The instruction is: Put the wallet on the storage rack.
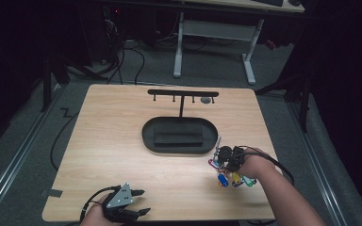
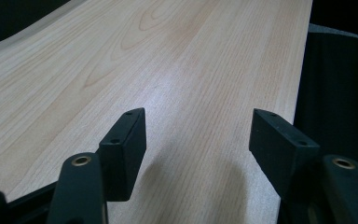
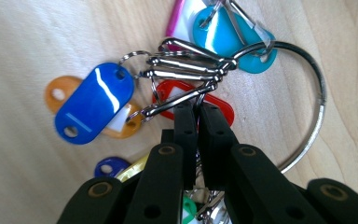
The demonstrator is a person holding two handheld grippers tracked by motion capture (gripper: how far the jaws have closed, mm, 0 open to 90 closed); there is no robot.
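Looking from the high view, the right tool [image 1: 221,157] points down at a bunch of key tags [image 1: 233,178] near the table's [image 1: 122,136] right edge. Left tool [image 2: 198,135] spread over bare wood. Right tool [image 3: 197,121] pinched on a snap hook [image 3: 177,98]; tags show no readable writing.

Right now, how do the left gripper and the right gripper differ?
The left gripper has its jaws spread wide with nothing between them; the right gripper has its jaws closed on the big ring of the bunch of key tags. The left gripper sits at the table's near edge over bare wood; the right gripper is over the tags. Both have black jaws.
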